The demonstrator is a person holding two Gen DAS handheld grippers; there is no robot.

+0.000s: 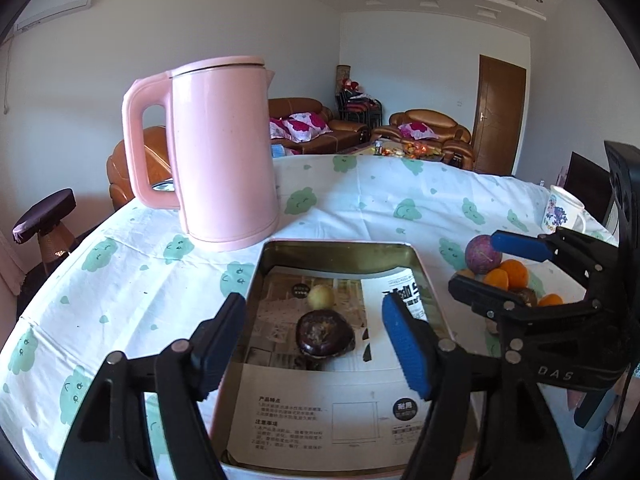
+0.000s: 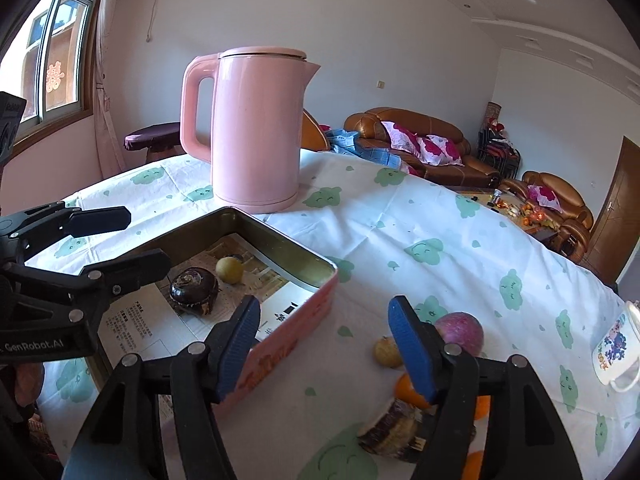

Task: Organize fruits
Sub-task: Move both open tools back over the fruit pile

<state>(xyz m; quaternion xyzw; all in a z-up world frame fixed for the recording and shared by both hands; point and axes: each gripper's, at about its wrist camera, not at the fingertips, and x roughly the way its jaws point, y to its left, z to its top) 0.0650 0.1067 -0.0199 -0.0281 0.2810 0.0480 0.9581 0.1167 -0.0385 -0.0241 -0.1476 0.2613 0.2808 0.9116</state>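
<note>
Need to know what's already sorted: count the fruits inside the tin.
2. A dark round fruit lies mid-tin on the paper lining; a small yellowish fruit sits just behind it, toward the kettle. Nothing seems hidden.

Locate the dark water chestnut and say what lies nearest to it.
The dark water chestnut lies inside the tin box, on its paper lining, just in front of a small yellowish fruit.

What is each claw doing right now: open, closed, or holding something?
Left claw: open, empty, over the tin.
Right claw: open, empty, above the tablecloth near the loose fruit.
</note>
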